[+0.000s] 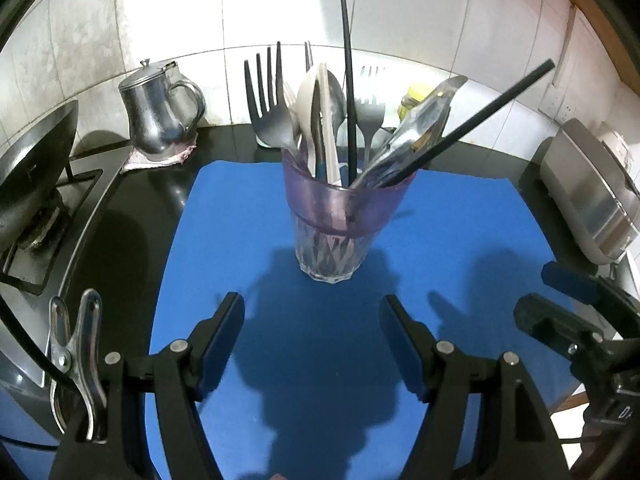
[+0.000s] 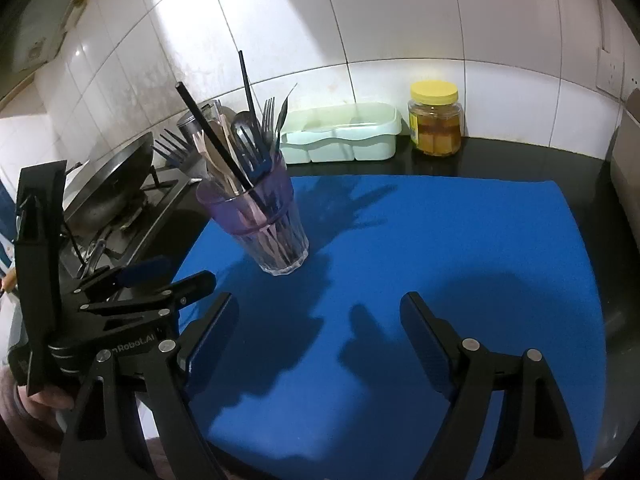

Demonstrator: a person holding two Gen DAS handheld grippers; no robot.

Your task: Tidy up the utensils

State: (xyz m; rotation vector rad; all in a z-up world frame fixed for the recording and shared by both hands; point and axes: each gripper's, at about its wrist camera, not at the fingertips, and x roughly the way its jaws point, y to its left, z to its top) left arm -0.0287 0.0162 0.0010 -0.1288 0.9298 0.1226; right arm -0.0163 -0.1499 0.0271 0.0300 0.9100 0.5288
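A clear glass tumbler with a purple rim stands upright on the blue mat. It holds several utensils: a dark fork, pale spoons, a steel spatula and black chopsticks. My left gripper is open over the mat just in front of the tumbler, with nothing between its fingers. My right gripper is also open and empty, over the mat to the right of the tumbler. A pale green divided tray sits by the back wall.
A steel kettle on a cloth and a dark pan on the gas stove stand to the left. A yellow-lidded jar is beside the tray. A silver appliance sits at the right. Tiled wall behind.
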